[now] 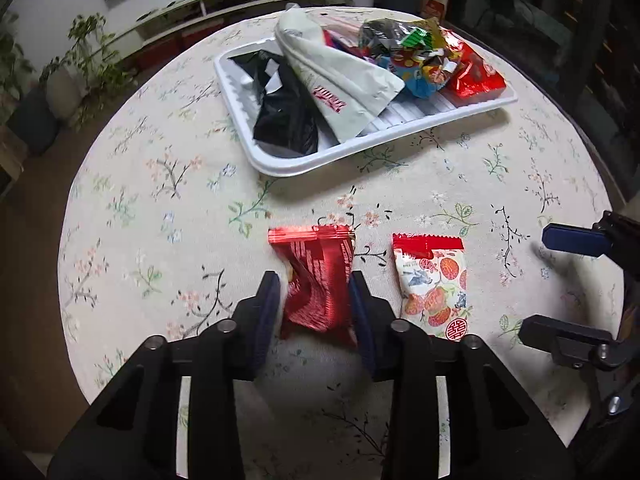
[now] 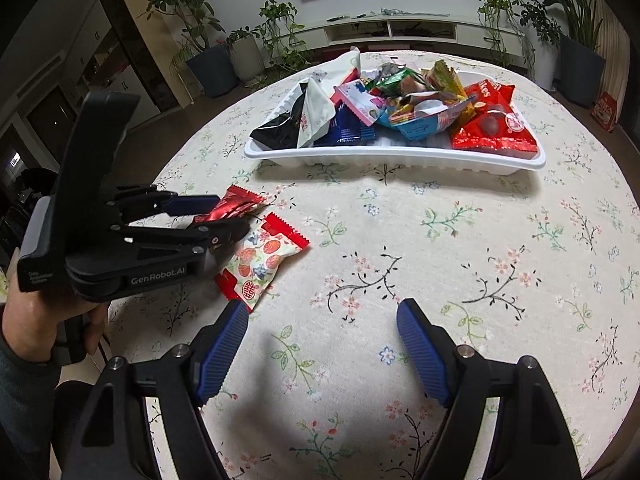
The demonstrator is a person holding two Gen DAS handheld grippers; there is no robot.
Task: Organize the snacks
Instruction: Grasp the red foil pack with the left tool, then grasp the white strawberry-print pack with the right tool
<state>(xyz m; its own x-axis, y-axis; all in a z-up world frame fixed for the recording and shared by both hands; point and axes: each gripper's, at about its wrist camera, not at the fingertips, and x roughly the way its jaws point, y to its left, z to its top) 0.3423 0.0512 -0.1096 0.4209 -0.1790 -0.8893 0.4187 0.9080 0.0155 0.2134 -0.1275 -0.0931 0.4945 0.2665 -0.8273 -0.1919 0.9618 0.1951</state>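
A shiny red snack packet [image 1: 318,280] lies on the flowered tablecloth, and my left gripper [image 1: 316,288] is shut on it, its blue pads squeezing the crumpled sides. The right wrist view shows that gripper [image 2: 228,216] from the side with the red packet [image 2: 236,206] between its fingers. Just right of it lies a white packet with red fruit print [image 1: 434,280], also in the right wrist view [image 2: 260,260], untouched. My right gripper [image 2: 324,308] hovers open over bare cloth, nothing between its fingers. It shows at the right edge of the left wrist view [image 1: 548,288].
A white ribbed tray [image 1: 360,148] heaped with several snack bags stands at the far side of the round table [image 2: 380,158]. A person's hand [image 2: 36,316] holds the left gripper. Potted plants and a low white shelf stand beyond the table.
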